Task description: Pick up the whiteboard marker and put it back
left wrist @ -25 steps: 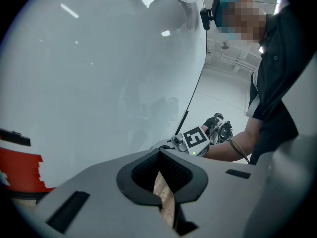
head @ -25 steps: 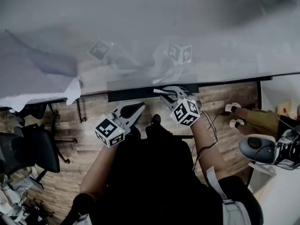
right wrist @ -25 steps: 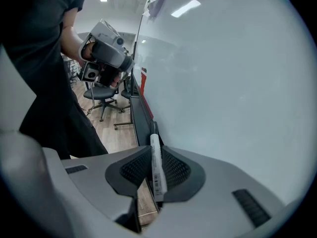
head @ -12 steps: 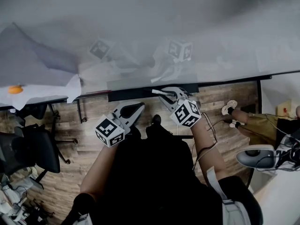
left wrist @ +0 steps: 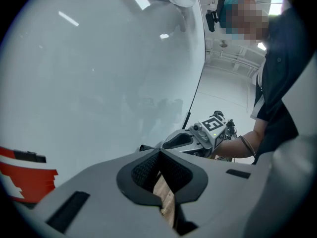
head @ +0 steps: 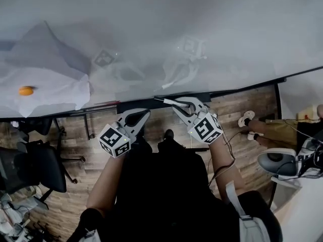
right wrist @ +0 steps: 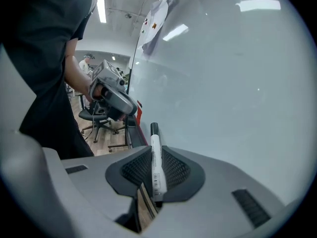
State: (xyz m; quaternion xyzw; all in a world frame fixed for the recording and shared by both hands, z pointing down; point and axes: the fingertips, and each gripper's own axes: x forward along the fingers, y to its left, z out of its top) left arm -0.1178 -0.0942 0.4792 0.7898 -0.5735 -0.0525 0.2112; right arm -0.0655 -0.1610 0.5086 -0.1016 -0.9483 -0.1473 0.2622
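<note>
Right claw [right wrist: 156, 152] clamped on the whiteboard marker [right wrist: 155, 163]; left claw [left wrist: 159, 155] shut on nothing.
You hold the marker, white barrel with its black cap pointing forward, close along the whiteboard [right wrist: 228, 83], near the dark tray [head: 136, 104] at the board's lower edge. Your left claw's tips meet with only wood floor [head: 96, 135] showing behind them, and it sits beside the right claw, below the same tray.

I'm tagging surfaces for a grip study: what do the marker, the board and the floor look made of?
Marker: smooth white plastic barrel, seemingly, with a printed label and a black end. Board: glossy white, likely coated metal or glass; it mirrors ceiling lights. Floor: wood-look planks, matte, grain visible; real wood or laminate cannot be told.
</note>
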